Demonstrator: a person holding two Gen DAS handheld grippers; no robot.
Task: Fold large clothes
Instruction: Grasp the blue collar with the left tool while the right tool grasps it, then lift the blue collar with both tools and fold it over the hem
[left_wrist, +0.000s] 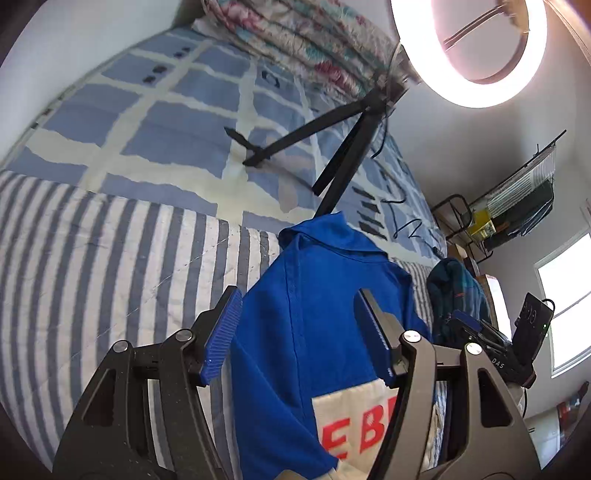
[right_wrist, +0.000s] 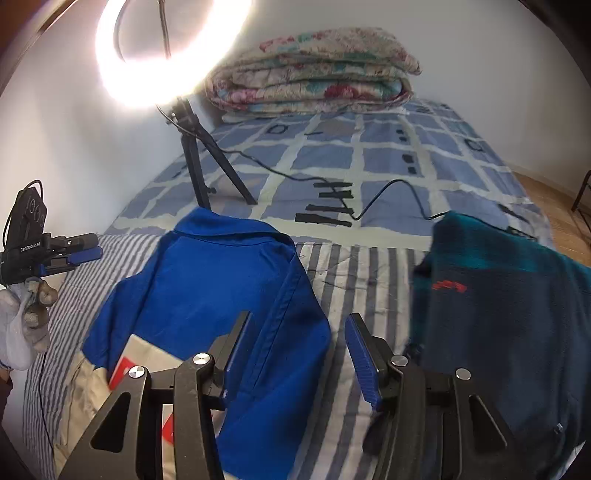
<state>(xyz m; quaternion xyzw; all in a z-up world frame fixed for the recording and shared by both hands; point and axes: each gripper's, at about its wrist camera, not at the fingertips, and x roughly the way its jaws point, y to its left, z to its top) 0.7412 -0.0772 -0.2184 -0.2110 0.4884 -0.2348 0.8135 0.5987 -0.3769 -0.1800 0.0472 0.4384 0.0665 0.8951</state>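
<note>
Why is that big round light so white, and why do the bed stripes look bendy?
Right wrist view: the ring light glares so hard it washes out its own rim and the wall beside it. Left wrist view: the fisheye lens curves the striped cover near the picture's edge, and the window is blown out white.

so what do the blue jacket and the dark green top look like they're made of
Blue jacket: smooth woven cloth, probably cotton or polyester workwear; matte, crisp stitched seams. Dark green top: looks like soft fleece or knit; fuzzy, light-absorbing surface, though it is blurred.
</note>
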